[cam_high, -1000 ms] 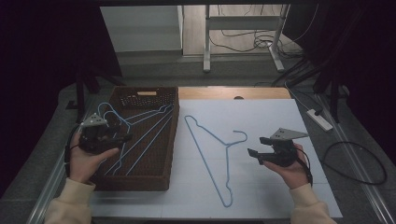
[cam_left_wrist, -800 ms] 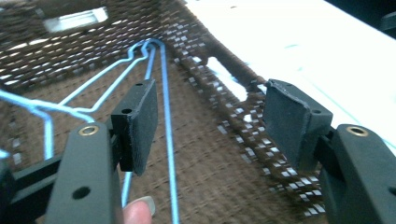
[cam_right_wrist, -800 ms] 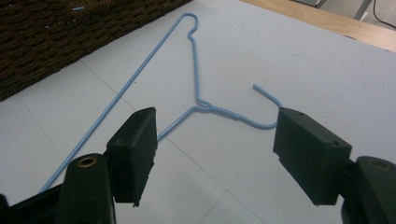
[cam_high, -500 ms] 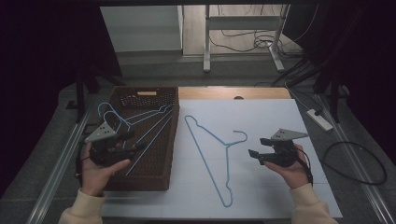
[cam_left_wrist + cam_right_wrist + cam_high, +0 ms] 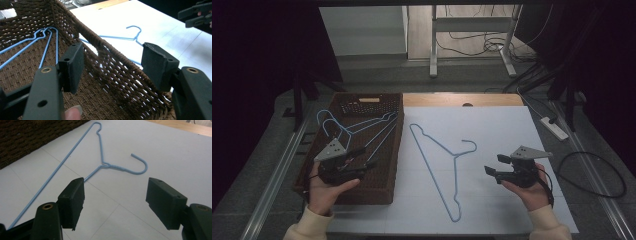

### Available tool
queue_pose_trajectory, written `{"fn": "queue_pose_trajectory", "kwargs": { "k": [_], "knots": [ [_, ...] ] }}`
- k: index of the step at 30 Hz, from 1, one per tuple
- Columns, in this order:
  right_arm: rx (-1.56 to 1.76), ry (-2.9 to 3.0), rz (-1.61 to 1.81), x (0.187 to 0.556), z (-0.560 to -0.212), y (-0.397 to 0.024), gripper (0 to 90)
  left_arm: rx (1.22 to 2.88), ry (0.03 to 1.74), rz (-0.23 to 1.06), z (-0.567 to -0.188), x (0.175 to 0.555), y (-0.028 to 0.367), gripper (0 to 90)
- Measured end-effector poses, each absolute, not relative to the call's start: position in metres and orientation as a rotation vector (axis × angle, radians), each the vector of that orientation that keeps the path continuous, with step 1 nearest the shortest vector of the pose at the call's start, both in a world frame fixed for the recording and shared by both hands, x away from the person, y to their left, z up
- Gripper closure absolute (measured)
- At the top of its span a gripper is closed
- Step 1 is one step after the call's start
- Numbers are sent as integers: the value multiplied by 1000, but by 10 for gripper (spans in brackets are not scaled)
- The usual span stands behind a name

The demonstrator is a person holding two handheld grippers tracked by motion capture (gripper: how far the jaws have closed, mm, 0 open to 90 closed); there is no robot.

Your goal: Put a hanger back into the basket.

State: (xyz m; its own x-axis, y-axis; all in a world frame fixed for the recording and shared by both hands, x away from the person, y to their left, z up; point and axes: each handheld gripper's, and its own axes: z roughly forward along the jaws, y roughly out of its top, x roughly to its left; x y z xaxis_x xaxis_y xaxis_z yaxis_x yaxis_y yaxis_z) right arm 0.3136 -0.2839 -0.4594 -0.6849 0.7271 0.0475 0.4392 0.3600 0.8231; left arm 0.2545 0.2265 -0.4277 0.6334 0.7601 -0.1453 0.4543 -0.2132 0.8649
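Over the near part of the brown woven wicker basket, the left gripper hangs with its jaws spread and empty, straddling the basket's right wall above the thin blue wire hangers inside, probably lining up to lift one. On the white sheet, one blue wire hanger lies flat, apart from the basket. Just beside its hook, the right gripper hovers wide open and empty, seemingly ready to receive or straighten.

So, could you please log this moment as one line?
left gripper: open, over basket | right gripper: open, beside hanger on table | more hangers in basket
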Motion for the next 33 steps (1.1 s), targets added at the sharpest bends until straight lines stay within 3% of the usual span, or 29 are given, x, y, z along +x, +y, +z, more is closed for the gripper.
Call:
{"fn": "queue_pose_trajectory", "kwargs": {
  "k": [33],
  "knots": [
    [963,2379,1178,311,-462,-256,309,1892,965,362,-434,249,222,353]
  ]
}}
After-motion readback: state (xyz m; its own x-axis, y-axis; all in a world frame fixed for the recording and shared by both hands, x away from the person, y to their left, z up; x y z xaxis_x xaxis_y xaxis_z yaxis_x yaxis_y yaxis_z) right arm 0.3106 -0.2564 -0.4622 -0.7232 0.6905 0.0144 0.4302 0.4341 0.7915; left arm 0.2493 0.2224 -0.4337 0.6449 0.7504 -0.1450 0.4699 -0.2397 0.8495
